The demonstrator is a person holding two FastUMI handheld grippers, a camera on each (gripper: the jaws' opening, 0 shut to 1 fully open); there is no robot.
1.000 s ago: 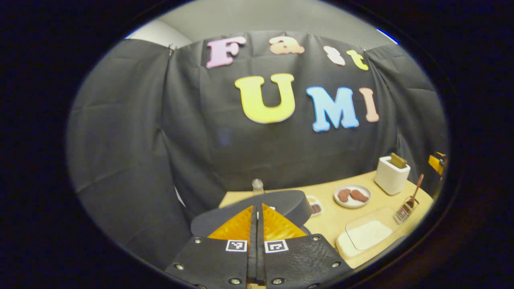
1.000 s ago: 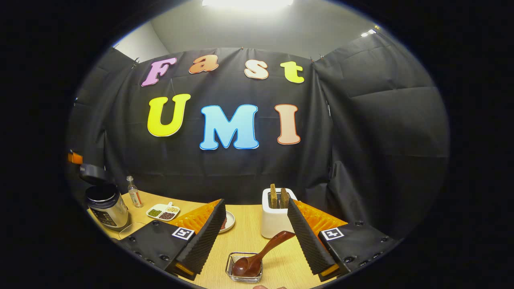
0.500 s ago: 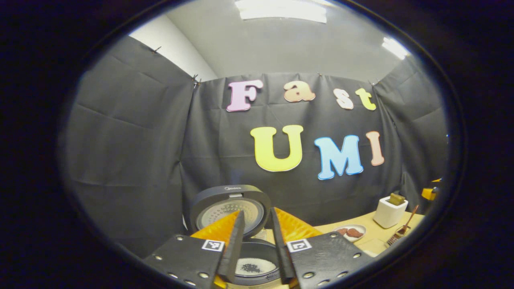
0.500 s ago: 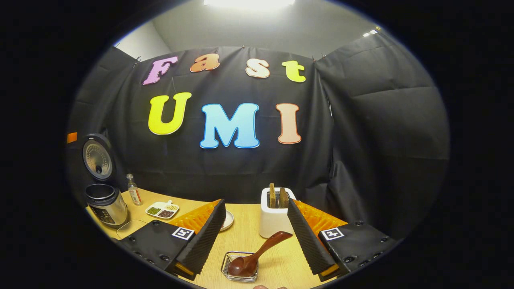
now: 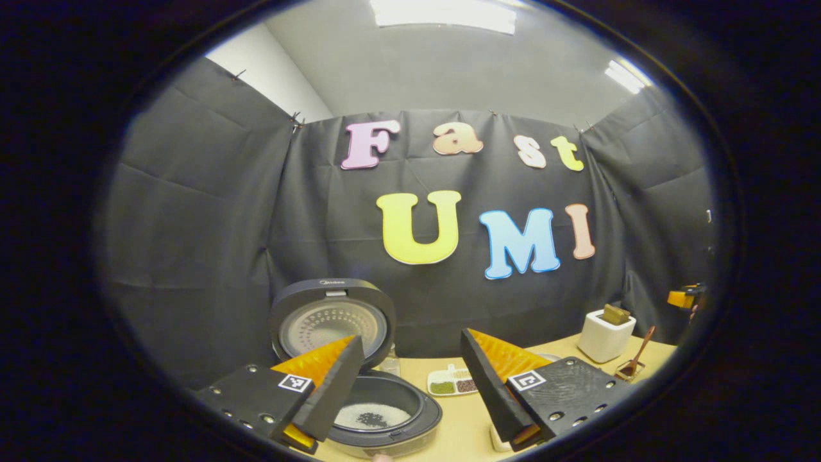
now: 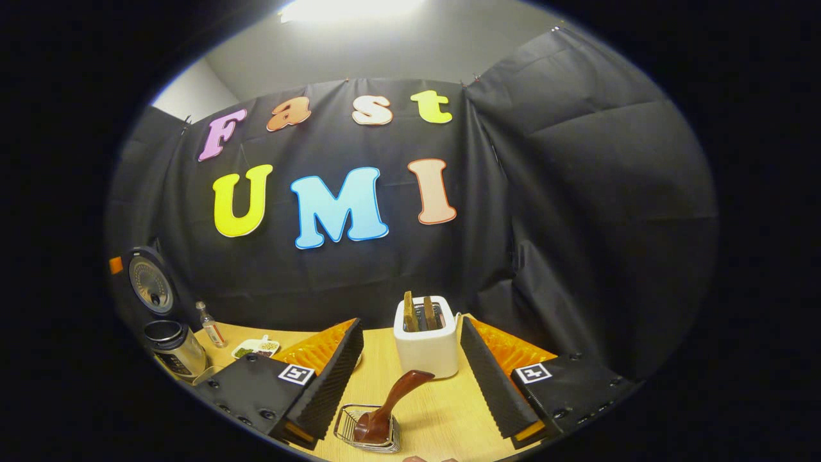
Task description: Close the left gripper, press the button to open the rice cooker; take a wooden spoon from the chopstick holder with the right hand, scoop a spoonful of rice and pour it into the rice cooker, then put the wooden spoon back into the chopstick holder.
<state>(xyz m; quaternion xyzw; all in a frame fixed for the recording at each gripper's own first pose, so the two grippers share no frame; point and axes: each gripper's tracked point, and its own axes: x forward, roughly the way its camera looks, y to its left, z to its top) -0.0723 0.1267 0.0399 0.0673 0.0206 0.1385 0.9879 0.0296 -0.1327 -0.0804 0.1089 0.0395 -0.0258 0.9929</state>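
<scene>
rice cooker (image 5: 378, 410) sits at the bottom of the left gripper view on the light wooden surface (image 5: 468, 423), its lid (image 5: 332, 321) swung up and standing upright behind the pot. the inner pot holds a pale layer with a dark patch of grains in the middle. the left tool (image 5: 410, 391) is released, its two fingers spread wide apart with nothing between them, one in front of the cooker's left rim and one to the right of the pot. a small divided dish of beans (image 5: 453, 384) lies just behind, between the fingers. farther right stands a white toaster (image 5: 603, 340) with a slice in it, and near it the wooden spoon (image 5: 638, 354) leans in the wire chopstick holder (image 5: 625, 371).

in the right gripper view, the wooden spoon (image 6: 391, 404) stands tilted in the wire chopstick holder (image 6: 369, 431) at the bottom centre, bowl down in the basket, handle leaning up to the right. the right tool (image 6: 410, 391) is released too, fingers wide apart on either side of the spoon and touching neither it nor the holder. the white toaster (image 6: 427, 343) with two slices stands just behind the spoon. far to the left are the rice cooker (image 6: 173, 346) with its lid (image 6: 146, 282) up, a small bottle (image 6: 208, 325) and the divided dish (image 6: 255, 348).
</scene>
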